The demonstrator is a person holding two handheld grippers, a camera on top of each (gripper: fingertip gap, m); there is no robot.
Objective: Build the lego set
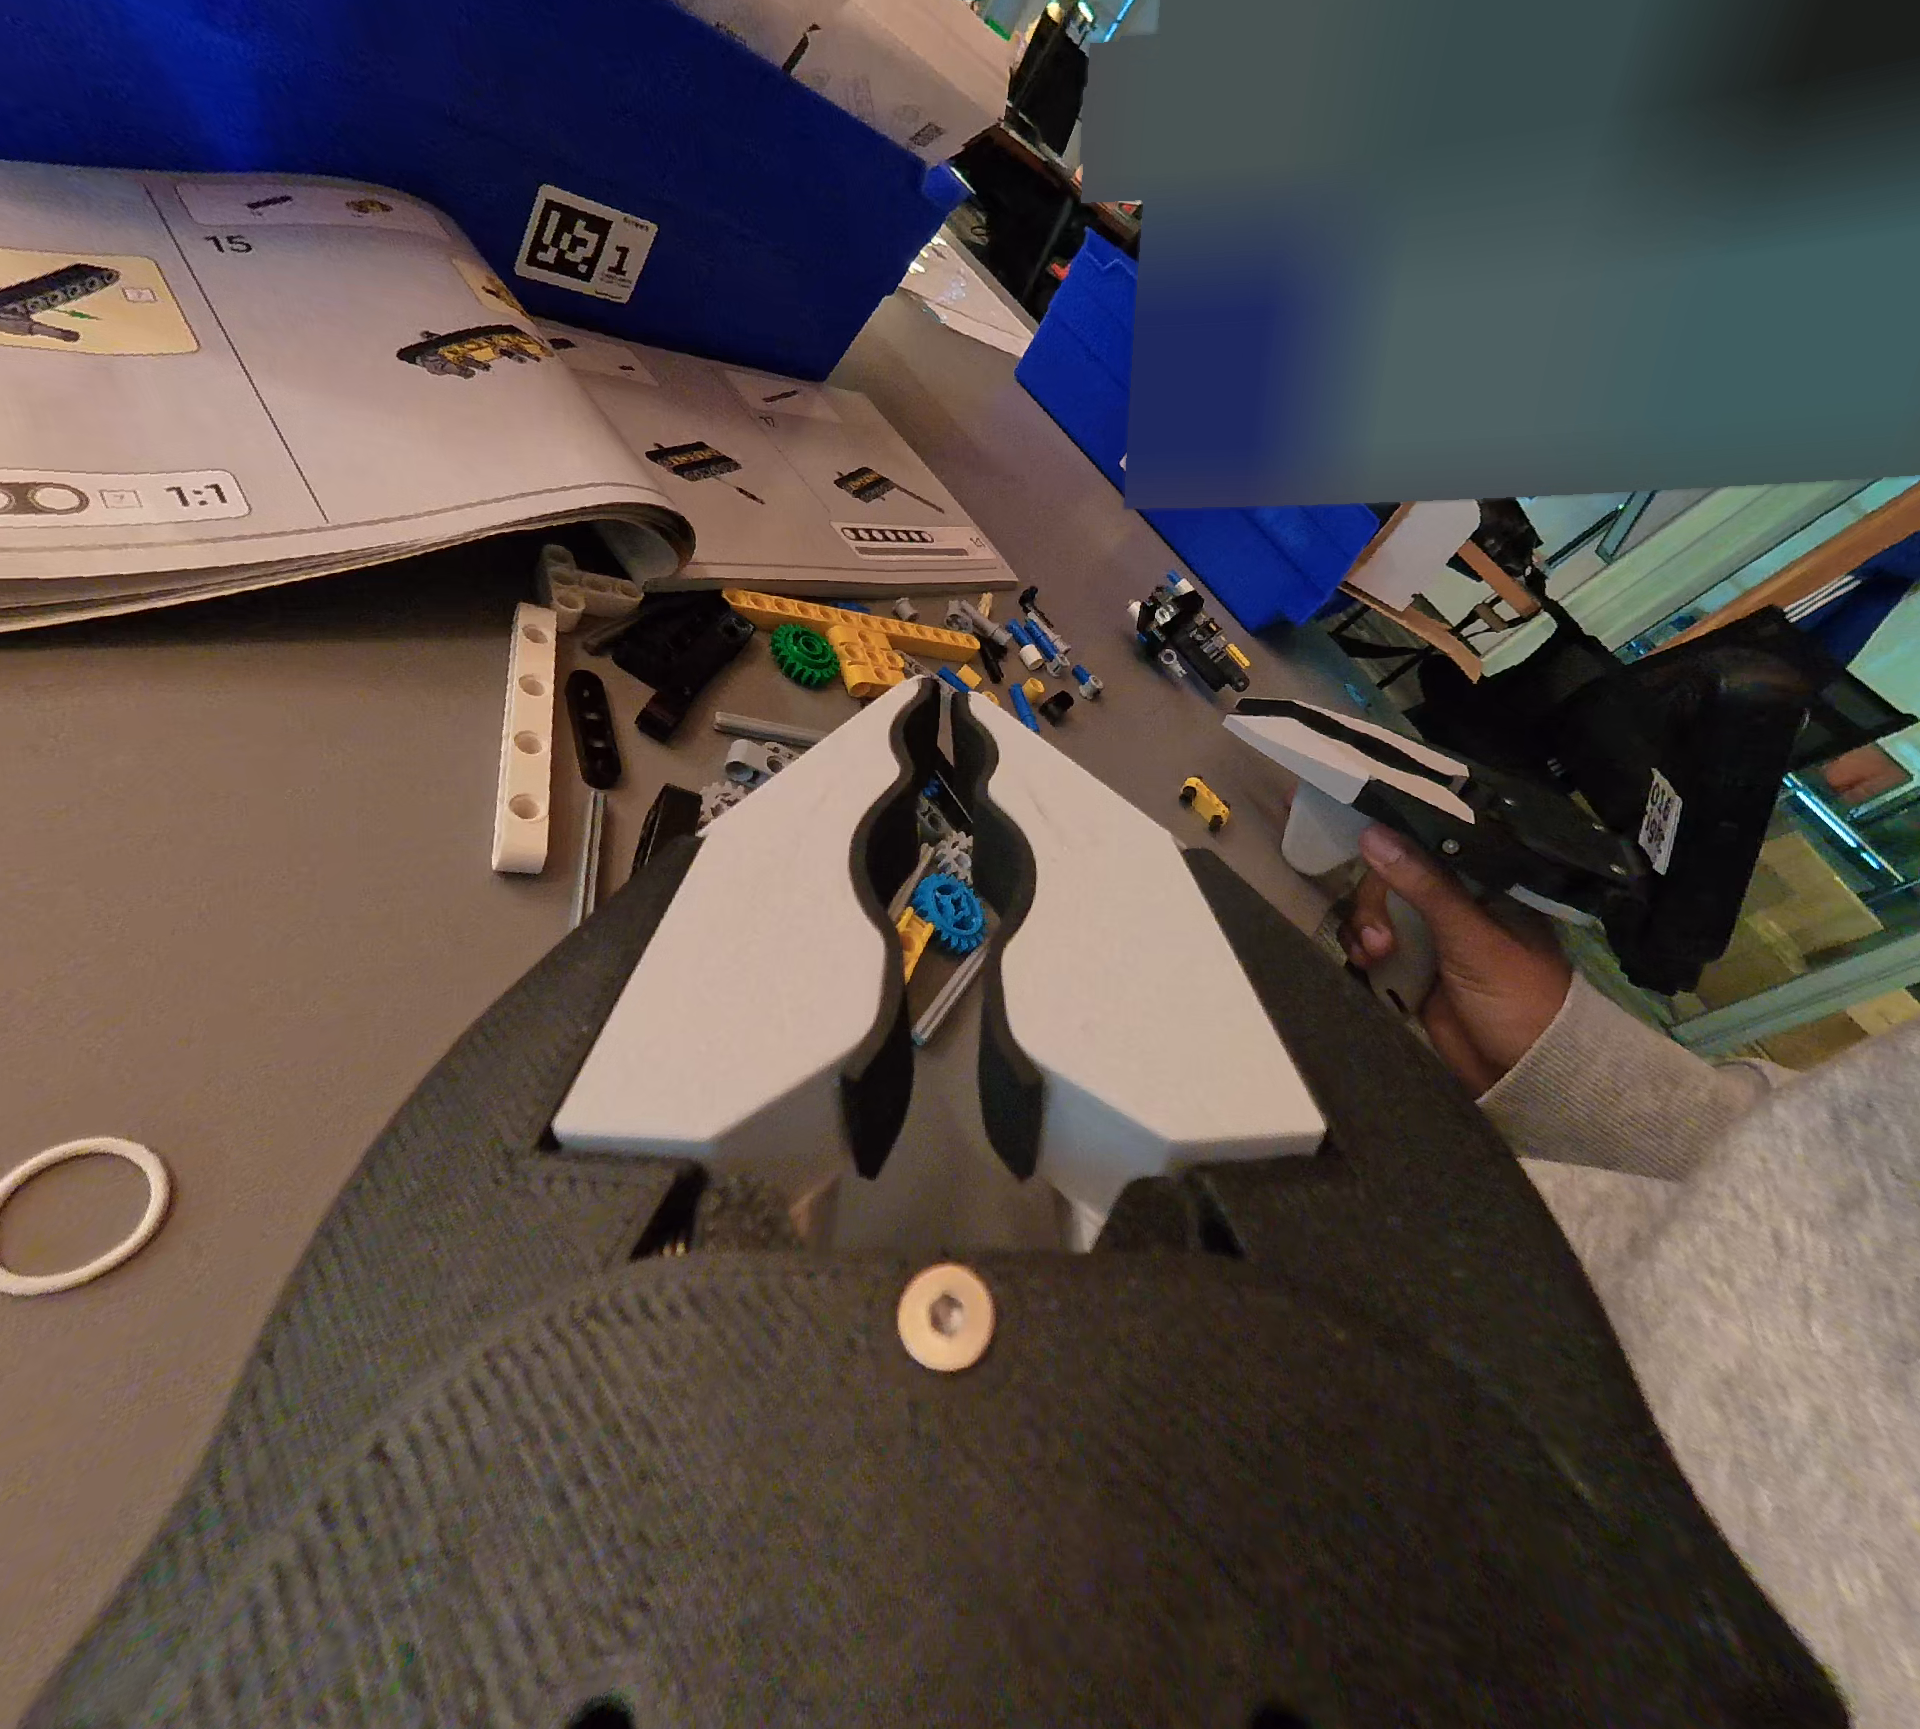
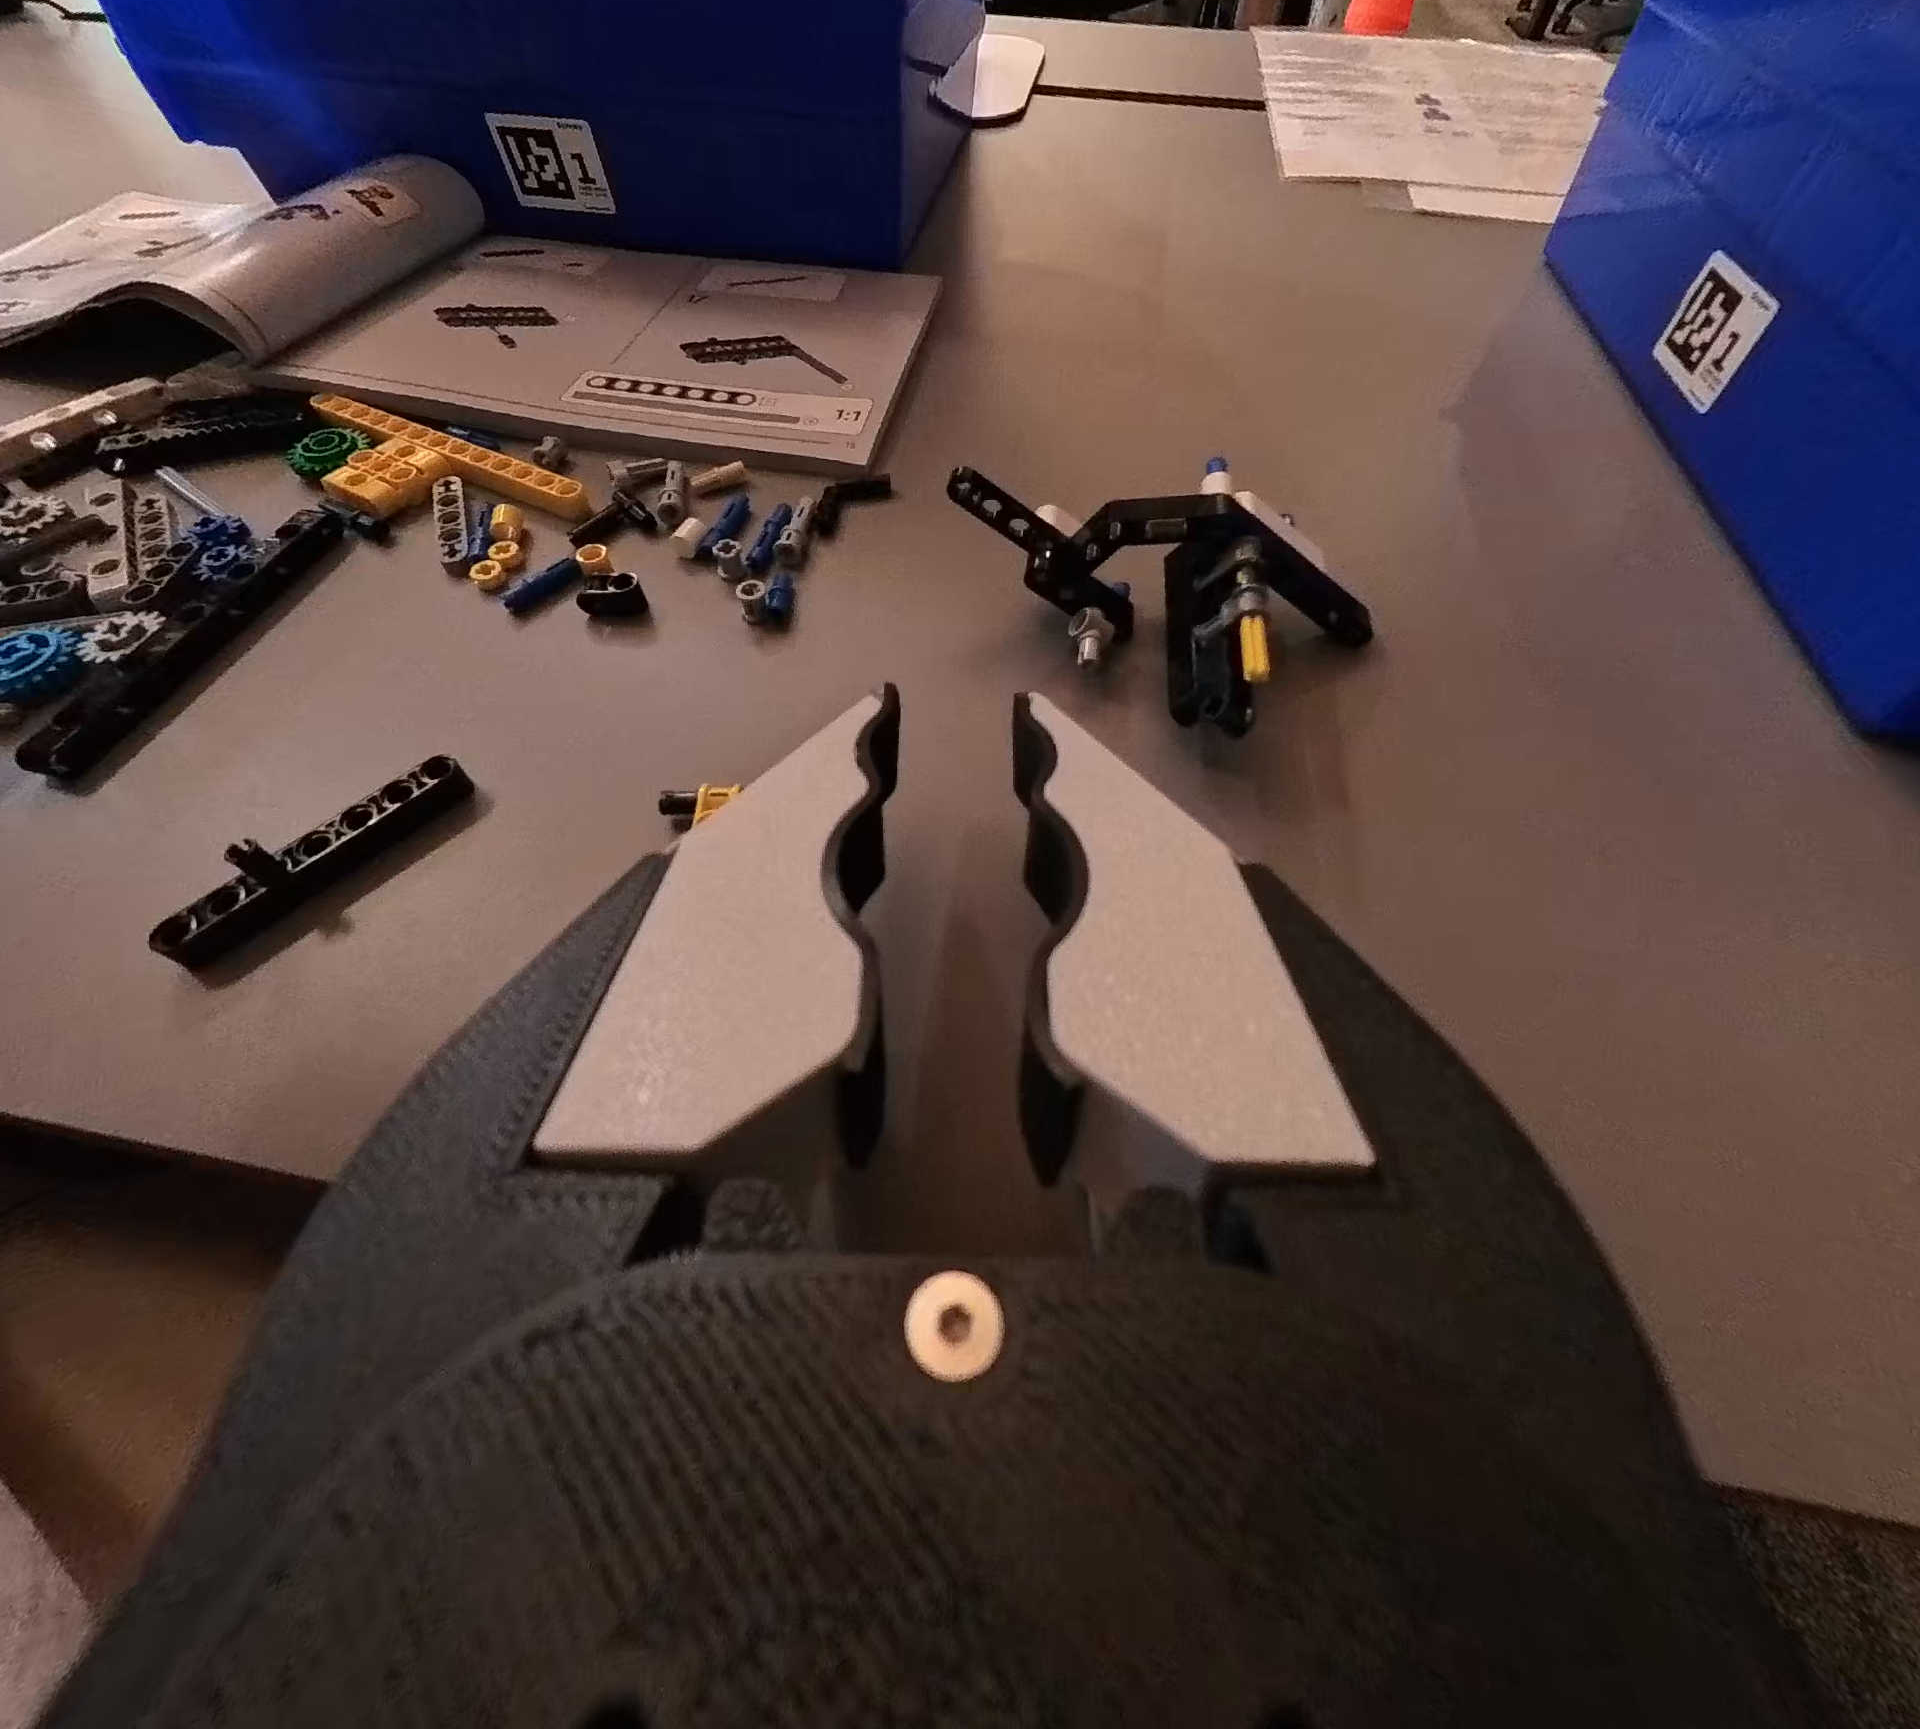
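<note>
While the left gripper (image 1: 940, 692) is held closed, seemingly empty, above the parts pile (image 2: 499, 526), the right gripper (image 2: 956, 708) is parted before the subassembly (image 2: 1164, 578); part selection is judged next.

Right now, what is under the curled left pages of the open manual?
Under the manual, a grey angled beam pokes out from its lifted edge, with a black piece just beside it. Whatever lies deeper beneath the pages is covered and cannot be seen.
</note>
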